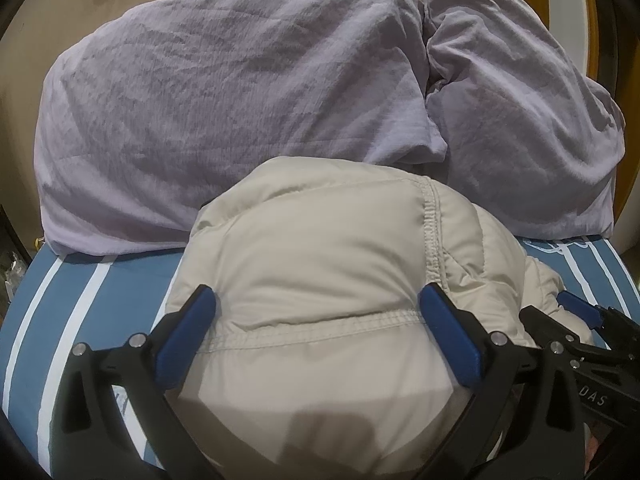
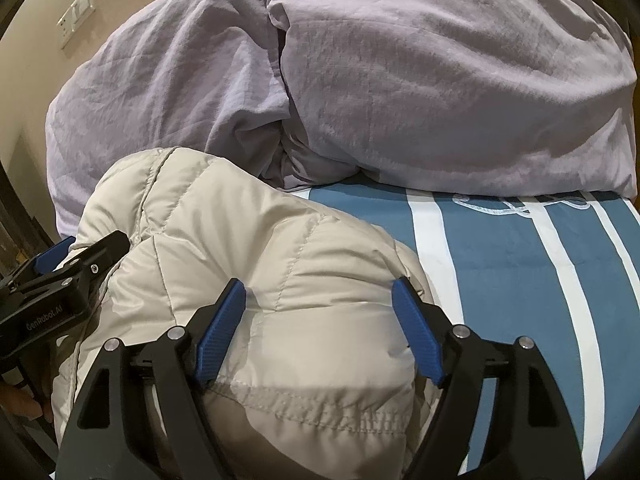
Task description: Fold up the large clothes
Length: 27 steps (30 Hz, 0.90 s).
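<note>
Bed: I see it spread with a blue sheet crossed by white stripes, running from my side toward the wall.
Jacket: my pale beige quilted puffer lies bunched straight on the sheet, at the near edge.
Left bedding: a lilac, wrinkled mound rests on the bed behind the jacket, touching its far side.
Right bedding: a second lilac mound beside the first; pillow or folded duvet, I cannot tell.
Sheet print: a white looping outline, partly under the right mound.
</note>
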{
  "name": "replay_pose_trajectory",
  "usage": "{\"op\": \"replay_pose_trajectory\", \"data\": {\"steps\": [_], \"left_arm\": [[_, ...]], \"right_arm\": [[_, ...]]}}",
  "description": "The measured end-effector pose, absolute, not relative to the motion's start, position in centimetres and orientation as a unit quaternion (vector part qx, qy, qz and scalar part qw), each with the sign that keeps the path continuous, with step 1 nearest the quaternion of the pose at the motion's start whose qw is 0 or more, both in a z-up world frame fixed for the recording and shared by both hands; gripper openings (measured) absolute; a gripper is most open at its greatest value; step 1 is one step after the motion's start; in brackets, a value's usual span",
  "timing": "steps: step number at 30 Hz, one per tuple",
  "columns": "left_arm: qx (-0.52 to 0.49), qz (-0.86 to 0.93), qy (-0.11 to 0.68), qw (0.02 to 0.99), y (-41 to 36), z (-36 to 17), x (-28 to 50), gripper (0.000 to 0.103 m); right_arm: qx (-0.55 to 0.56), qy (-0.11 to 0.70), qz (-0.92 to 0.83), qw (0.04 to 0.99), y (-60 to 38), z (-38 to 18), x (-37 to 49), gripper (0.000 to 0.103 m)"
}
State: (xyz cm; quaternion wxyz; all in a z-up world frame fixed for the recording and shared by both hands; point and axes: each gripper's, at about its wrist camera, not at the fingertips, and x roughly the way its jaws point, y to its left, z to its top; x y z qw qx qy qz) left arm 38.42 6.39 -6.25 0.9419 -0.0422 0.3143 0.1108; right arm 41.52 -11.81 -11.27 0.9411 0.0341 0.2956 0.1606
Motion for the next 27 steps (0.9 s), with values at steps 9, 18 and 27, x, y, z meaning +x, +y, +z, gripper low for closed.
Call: {"op": "replay_pose_trajectory", "data": {"steps": [9, 18, 27], "left_arm": [[-0.048, 0.112, 0.325, 0.938, 6.3, -5.4, 37.7, 0.101], [-0.044, 0.102, 0.33, 0.937, 5.0, -3.7, 32.7, 0.101], [-0.032, 0.085, 0.333, 0.938, 3.8, -2.6, 26.4, 0.101]], "right_arm": [[0.012, 0.319, 0.145, 0.936, -11.7, -10.0, 41.1, 0.088], [0.015, 0.329, 0.12, 0.937, -13.4, -8.6, 37.1, 0.101], [0.007, 0.353, 0.11, 0.929, -13.0, -8.4, 31.2, 0.102]]}}
